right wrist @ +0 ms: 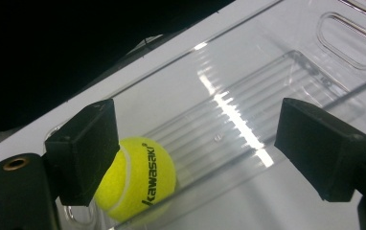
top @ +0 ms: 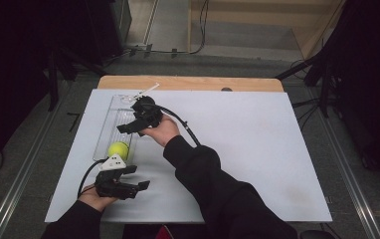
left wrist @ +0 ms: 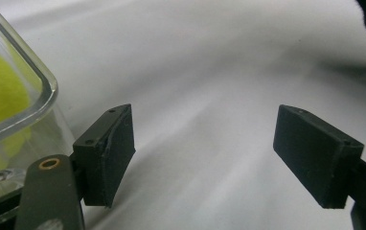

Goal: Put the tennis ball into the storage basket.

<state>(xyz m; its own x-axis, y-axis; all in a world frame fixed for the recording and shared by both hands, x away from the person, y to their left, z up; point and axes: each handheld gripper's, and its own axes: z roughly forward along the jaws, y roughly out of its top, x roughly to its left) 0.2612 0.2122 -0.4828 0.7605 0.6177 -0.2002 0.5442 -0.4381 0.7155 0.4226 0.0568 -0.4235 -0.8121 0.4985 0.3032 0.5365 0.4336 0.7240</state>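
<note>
Yellow-green felt tennis ball lies at the near end of a long clear plastic tray, the black right gripper poised above the tray with jaws wide apart and nothing held; the left gripper, equally spread and empty, waits just beside the tray's near corner on the white tabletop. The ball looks ungrasped, so any pick-up remains ahead

Ball, lower left of the right gripper view: fuzzy yellow felt, matt, with black print; it sits in a tray of clear glossy plastic with a ribbed floor and bright glare streaks. Jaw pads in both gripper views are matt black, rubbery-looking with slightly rough edges, and a brass-coloured insert shines at lower left. Sheet at frame centre is smooth matt white; the table edge above it looks like light wood.
</note>
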